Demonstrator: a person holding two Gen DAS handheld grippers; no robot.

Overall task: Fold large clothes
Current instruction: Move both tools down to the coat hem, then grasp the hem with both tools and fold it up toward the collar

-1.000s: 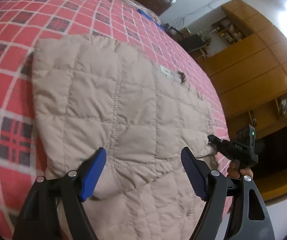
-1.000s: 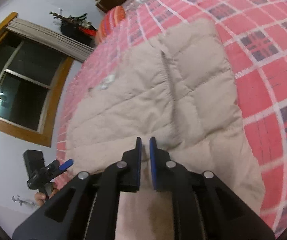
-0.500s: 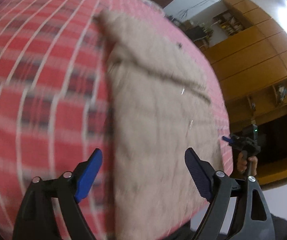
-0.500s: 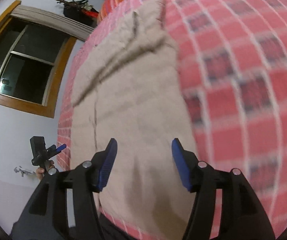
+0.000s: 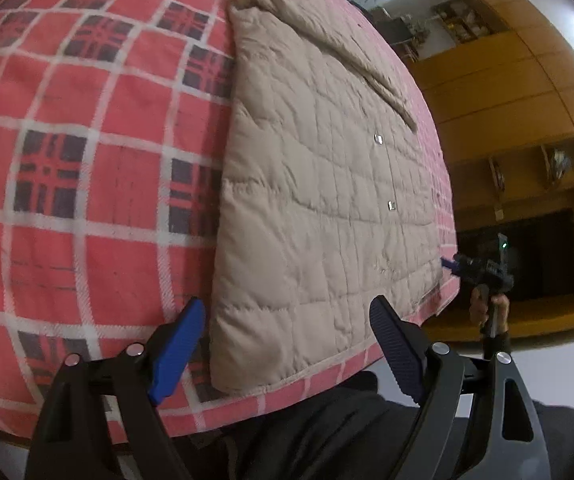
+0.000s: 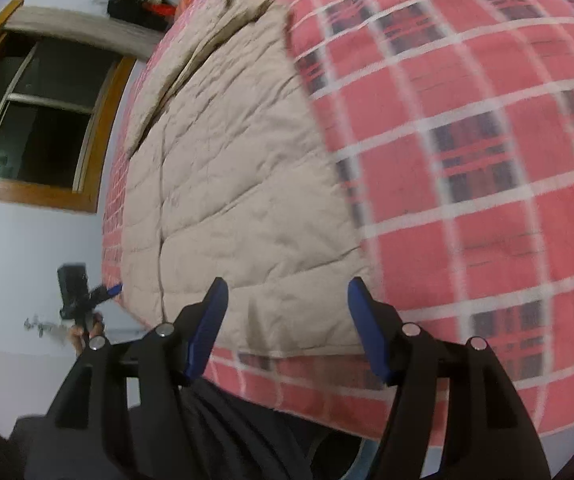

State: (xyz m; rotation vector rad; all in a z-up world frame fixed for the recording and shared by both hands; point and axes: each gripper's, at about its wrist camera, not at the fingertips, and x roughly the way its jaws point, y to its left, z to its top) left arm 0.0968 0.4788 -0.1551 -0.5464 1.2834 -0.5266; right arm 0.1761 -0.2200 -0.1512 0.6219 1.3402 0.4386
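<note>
A beige quilted garment (image 5: 319,184) lies flat on a red plaid bed cover (image 5: 87,184), its near hem along the bed's front edge. In the left wrist view my left gripper (image 5: 283,344) hangs open over the garment's near left corner, holding nothing. The right gripper (image 5: 453,265) shows small beyond the garment's right edge, held in a hand. The right wrist view shows the same garment (image 6: 231,184) with my right gripper (image 6: 287,320) open above its near right corner, nothing between its blue pads. The left gripper (image 6: 105,291) appears small at the left.
Wooden cabinets (image 5: 519,92) fill the wall right of the bed. A wood-framed dark window (image 6: 39,120) is on the left wall. Dark trousers of the person (image 5: 327,436) stand against the bed's front edge. Bare plaid cover (image 6: 487,160) spreads on both sides of the garment.
Both grippers pulled back toward the bed's front edge and swung outward. The right gripper, shut a second ago, is now open. The garment now lies long and flat.
</note>
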